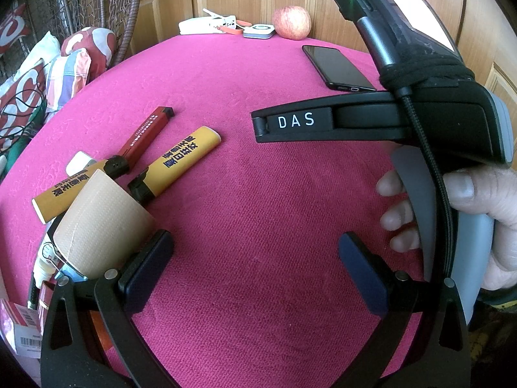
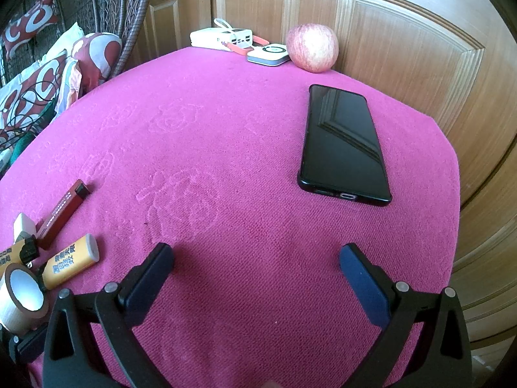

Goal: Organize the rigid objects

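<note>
The left gripper (image 1: pixel 255 268) sits nearest the lens, its jaws spread wide with bare pink cloth between them. The right gripper (image 2: pixel 257 278) is likewise spread and holds nothing; in the left view its black body, marked DAS, crosses ahead of the left claw, gripped by a hand (image 1: pixel 478 220).

The surface is a table covered with a pink textured cloth (image 2: pixel 242 148) bearing faint embossed flower patterns.

Just beside the left claw's left finger stands a beige tape roll (image 1: pixel 103 223), tilted. Ahead of it and to the left lie two yellow lighters (image 1: pixel 184 158) and one dark red lighter (image 1: pixel 147 132), close together.

Ahead of the right claw, to its right, a black phone (image 2: pixel 342 145) lies flat, screen up. At the far edge rest an apple (image 2: pixel 311 47), a small white device (image 2: pixel 268 54) and a white power bank (image 2: pixel 219 38).

Beyond the table stand wooden panelled doors (image 2: pixel 387 32). To the far left, patterned cushions (image 2: pixel 38 80) sit in a wicker chair (image 2: pixel 135 16).
</note>
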Demonstrator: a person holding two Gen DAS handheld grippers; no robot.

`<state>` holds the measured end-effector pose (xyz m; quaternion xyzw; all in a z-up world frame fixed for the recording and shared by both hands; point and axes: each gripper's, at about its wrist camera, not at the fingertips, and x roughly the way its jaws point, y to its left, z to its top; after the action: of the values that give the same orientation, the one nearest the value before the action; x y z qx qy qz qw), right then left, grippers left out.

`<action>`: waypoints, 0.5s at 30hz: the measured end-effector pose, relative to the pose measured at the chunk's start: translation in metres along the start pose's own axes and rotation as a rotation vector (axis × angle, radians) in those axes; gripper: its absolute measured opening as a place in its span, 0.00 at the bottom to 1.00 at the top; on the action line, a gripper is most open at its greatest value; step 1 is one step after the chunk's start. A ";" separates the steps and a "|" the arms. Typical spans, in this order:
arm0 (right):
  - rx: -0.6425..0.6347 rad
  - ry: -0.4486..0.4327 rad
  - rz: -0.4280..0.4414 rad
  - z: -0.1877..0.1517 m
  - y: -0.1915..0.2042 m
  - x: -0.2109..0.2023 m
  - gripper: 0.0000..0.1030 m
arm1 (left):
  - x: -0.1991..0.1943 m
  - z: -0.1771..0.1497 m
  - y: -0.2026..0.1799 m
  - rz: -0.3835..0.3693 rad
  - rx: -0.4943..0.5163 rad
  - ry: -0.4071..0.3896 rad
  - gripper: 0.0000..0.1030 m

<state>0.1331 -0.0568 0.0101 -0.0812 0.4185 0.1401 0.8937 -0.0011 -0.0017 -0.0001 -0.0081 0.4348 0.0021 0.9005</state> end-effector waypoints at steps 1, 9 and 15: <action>0.002 -0.001 0.003 0.000 0.000 0.000 1.00 | 0.000 0.000 0.000 0.000 0.000 0.000 1.00; 0.073 -0.147 0.149 0.003 -0.026 -0.038 1.00 | 0.000 0.000 0.000 0.000 0.000 0.000 1.00; 0.074 -0.425 0.446 0.008 -0.044 -0.099 1.00 | -0.002 -0.001 -0.002 0.019 -0.026 0.000 1.00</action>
<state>0.0925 -0.1146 0.0924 0.0763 0.2344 0.3314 0.9107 -0.0032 -0.0040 0.0009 -0.0155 0.4349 0.0164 0.9002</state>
